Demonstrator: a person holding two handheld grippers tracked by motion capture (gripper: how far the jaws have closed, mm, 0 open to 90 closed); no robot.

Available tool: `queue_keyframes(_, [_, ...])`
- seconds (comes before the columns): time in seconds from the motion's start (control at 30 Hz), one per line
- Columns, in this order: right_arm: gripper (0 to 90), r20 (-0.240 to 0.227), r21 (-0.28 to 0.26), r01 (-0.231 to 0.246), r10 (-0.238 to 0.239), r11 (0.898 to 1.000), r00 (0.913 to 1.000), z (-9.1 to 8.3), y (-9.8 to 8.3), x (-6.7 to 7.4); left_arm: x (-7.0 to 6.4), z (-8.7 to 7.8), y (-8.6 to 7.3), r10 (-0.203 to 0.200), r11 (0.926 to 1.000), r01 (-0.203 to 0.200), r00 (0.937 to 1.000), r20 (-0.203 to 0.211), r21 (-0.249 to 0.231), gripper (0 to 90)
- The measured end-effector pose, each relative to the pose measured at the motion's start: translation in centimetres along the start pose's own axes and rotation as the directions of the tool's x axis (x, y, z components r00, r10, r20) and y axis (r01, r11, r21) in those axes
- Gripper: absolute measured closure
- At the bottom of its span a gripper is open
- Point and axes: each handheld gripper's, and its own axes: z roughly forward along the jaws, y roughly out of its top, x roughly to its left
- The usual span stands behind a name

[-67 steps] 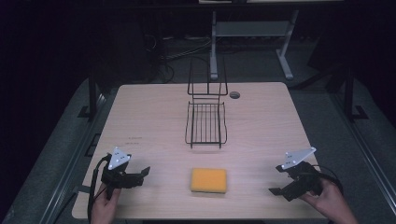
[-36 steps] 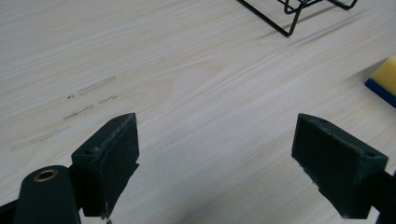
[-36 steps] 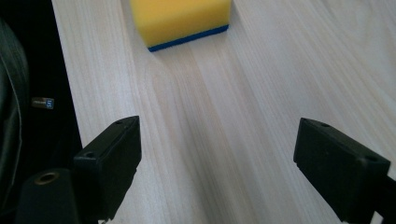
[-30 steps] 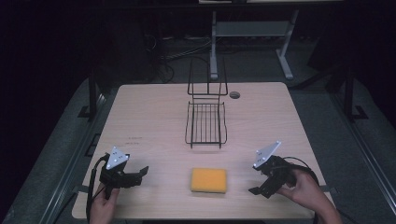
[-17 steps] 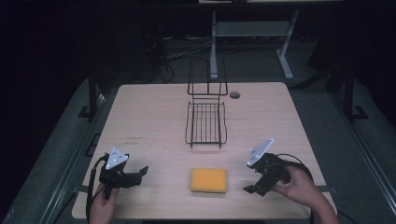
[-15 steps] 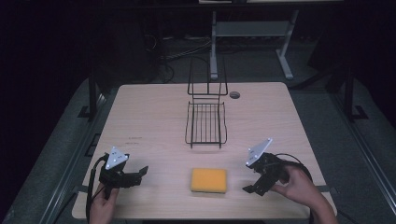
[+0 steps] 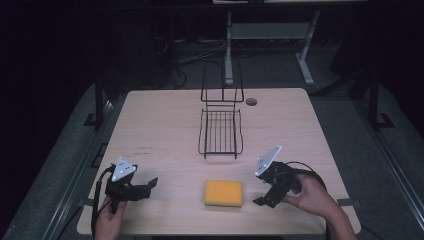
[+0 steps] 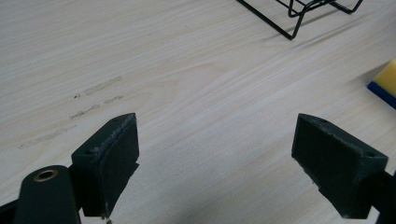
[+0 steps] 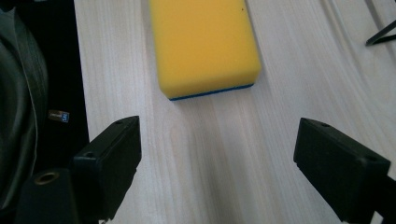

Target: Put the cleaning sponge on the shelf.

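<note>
Step in hand, as judged: approach to the yellow sponge (image 7: 223, 193), pick-up not yet made. Right gripper (image 7: 265, 194) found just beside the sponge's right edge in the high view, jaws spread wide and bare, aimed at it; in the right gripper view the sponge (image 9: 204, 44) seen lying flat ahead of the gap between the two black jaws, apart from both, blue underlayer showing along its near edge. Next move, as judged: advance until the jaws straddle the sponge across its short width, drop to table level, then close; soft foam likely to compress, so a central bite preferable to a corner one. Probable destination the wire rack (image 7: 220, 131), standing near the table's middle, beyond the sponge and apart from it; empty as far as could be told. Left gripper (image 7: 148, 186) held low at the near left of the table (image 7: 150, 125), well apart from the sponge, jaws likewise spread with nothing between them; in the left gripper view only a corner of the sponge (image 8: 385, 84) caught at the right edge, with a foot of the rack (image 8: 299, 14) at the top. Count: sponges, one; wire racks, one; grippers, two, each with a grey three-cornered plate; hands, two; round cable port (image 7: 251, 101) in the tabletop, one; faint marks on the wood (image 8: 93, 93), a few, too blurred to read.
</note>
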Motion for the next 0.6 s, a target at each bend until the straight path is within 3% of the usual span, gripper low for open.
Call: queue_keyframes(0.6, [14.7,-0.021,0.014,0.034,-0.034,0.999,0.9992,0.8,1.6,0.1,0.0,-0.1,0.0,-0.003,1.0000,0.003,1.0000,-0.001,-0.008,14.3])
